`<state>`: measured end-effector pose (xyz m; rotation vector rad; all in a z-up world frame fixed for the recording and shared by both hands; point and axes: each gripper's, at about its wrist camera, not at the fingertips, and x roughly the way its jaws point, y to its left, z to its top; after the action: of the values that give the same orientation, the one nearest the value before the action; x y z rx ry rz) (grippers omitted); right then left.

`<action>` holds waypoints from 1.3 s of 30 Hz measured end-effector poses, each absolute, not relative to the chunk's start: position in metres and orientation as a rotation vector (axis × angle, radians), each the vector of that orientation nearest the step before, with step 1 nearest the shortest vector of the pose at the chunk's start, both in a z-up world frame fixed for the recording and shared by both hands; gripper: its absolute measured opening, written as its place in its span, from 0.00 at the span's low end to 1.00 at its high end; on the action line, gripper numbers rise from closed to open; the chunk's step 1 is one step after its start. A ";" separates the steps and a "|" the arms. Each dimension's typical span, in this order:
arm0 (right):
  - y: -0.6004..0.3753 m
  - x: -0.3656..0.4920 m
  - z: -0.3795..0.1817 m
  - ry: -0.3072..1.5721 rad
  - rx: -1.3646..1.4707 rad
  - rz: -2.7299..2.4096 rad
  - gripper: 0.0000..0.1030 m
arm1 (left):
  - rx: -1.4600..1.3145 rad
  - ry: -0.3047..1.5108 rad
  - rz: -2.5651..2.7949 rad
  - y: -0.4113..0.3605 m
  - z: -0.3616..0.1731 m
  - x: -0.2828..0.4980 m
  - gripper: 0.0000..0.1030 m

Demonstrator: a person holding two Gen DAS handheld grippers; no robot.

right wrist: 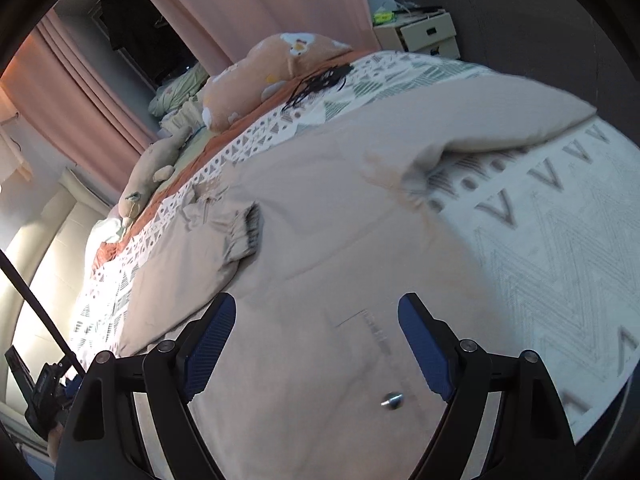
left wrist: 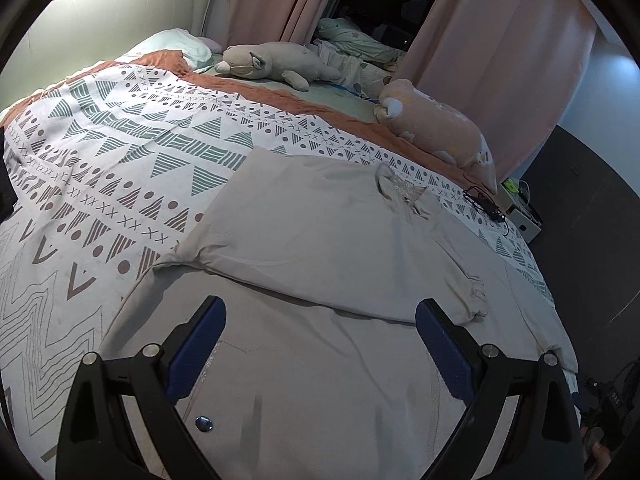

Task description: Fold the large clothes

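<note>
A large beige jacket [left wrist: 320,248] lies flat on the patterned bedspread [left wrist: 100,168], collar at the far side. One sleeve is folded across the body, its cuff [left wrist: 476,296] lying to the right. My left gripper [left wrist: 320,320] is open and empty, hovering over the jacket's lower body. In the right wrist view the same jacket [right wrist: 340,220] spreads across the bed, the folded sleeve's cuff [right wrist: 248,232] at left and the other sleeve [right wrist: 500,120] stretched out to the right. My right gripper [right wrist: 316,320] is open and empty above the jacket's lower part.
Two plush toys [left wrist: 276,64] [left wrist: 440,128] lie at the head of the bed. A black cable [left wrist: 484,200] sits near the bed's right edge. A white bedside box [right wrist: 424,36] stands beyond the bed. Pink curtains [left wrist: 500,40] hang behind.
</note>
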<state>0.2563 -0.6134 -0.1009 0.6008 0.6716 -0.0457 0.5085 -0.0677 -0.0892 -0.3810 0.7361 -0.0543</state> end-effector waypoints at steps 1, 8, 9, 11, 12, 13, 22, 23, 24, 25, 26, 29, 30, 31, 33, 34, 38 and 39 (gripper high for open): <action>-0.624 0.254 -0.098 0.668 0.598 -0.054 0.80 | -0.374 0.731 -0.056 -0.069 -0.088 0.509 0.95; -0.674 0.249 -0.099 0.636 0.611 -0.110 0.80 | -0.351 0.717 -0.085 -0.075 -0.084 0.516 0.95; -0.680 0.251 -0.101 0.632 0.618 -0.114 0.80 | -0.350 0.716 -0.089 -0.077 -0.084 0.518 0.95; -0.691 0.256 -0.108 0.633 0.643 -0.121 0.80 | -0.331 0.714 -0.086 -0.081 -0.085 0.521 0.95; -0.698 0.258 -0.113 0.634 0.668 -0.124 0.80 | -0.318 0.714 -0.084 -0.083 -0.086 0.523 0.95; -0.706 0.261 -0.118 0.636 0.694 -0.122 0.80 | -0.308 0.715 -0.086 -0.085 -0.088 0.524 0.95; -0.763 0.270 -0.160 0.615 0.885 -0.159 0.80 | -0.293 0.749 -0.096 -0.099 -0.103 0.548 0.95; -0.769 0.273 -0.163 0.616 0.899 -0.165 0.80 | -0.285 0.753 -0.094 -0.101 -0.105 0.550 0.95; -0.774 0.275 -0.168 0.614 0.918 -0.173 0.80 | -0.279 0.755 -0.094 -0.103 -0.108 0.552 0.95; -0.779 0.279 -0.171 0.610 0.934 -0.173 0.80 | -0.274 0.756 -0.092 -0.106 -0.110 0.553 0.95; -0.784 0.286 -0.175 0.605 0.948 -0.168 0.77 | -0.270 0.755 -0.092 -0.108 -0.113 0.554 0.95; -0.794 0.300 -0.183 0.586 0.986 -0.136 0.72 | -0.265 0.766 -0.089 -0.112 -0.122 0.557 0.95; -0.796 0.306 -0.186 0.580 1.002 -0.125 0.72 | -0.271 0.758 -0.097 -0.111 -0.124 0.557 0.95; -0.798 0.310 -0.188 0.577 1.013 -0.119 0.72 | -0.264 0.758 -0.093 -0.112 -0.126 0.557 0.95; -0.806 0.320 -0.194 0.571 1.020 -0.115 0.71 | -0.239 0.751 -0.088 -0.112 -0.127 0.557 0.95; -0.809 0.325 -0.195 0.568 1.021 -0.114 0.71 | -0.229 0.732 -0.084 -0.112 -0.128 0.555 0.95; -0.821 0.344 -0.204 0.564 1.041 -0.118 0.68 | -0.264 0.762 -0.067 -0.106 -0.135 0.564 0.95; -0.823 0.350 -0.205 0.562 1.039 -0.124 0.68 | -0.284 0.751 -0.068 -0.103 -0.134 0.564 0.95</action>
<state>0.3496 -0.8233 -0.2050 1.0388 0.5620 -0.1236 0.5644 -0.1025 -0.1342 -0.2838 0.7509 -0.0683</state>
